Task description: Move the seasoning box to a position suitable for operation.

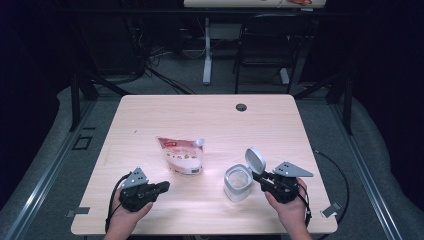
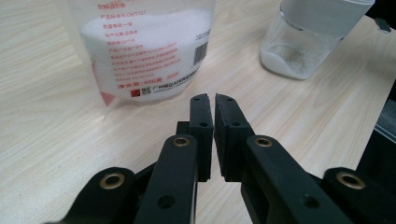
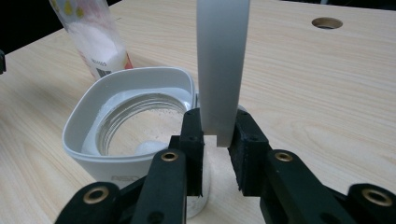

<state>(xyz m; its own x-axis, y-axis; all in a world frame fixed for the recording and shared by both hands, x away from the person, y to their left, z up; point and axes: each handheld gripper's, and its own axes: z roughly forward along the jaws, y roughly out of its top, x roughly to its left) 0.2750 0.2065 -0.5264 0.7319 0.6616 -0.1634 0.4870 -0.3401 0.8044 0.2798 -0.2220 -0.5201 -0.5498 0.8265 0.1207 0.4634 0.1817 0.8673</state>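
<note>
The jar [image 1: 238, 183] is seen near the table's [image 1: 150, 115] front edge, its raised lid [image 3: 220, 70] clamped by the right gripper [image 3: 218, 140], while the left gripper [image 2: 214, 100], nearly closed and empty, is held near the pouch [image 1: 181, 155].

My high view looks forward and down over the whole table [image 1: 150, 107]; both gripper views sit low and close, sharing the jar [image 2: 303, 42] and pouch [image 3: 93, 42] between them
</note>
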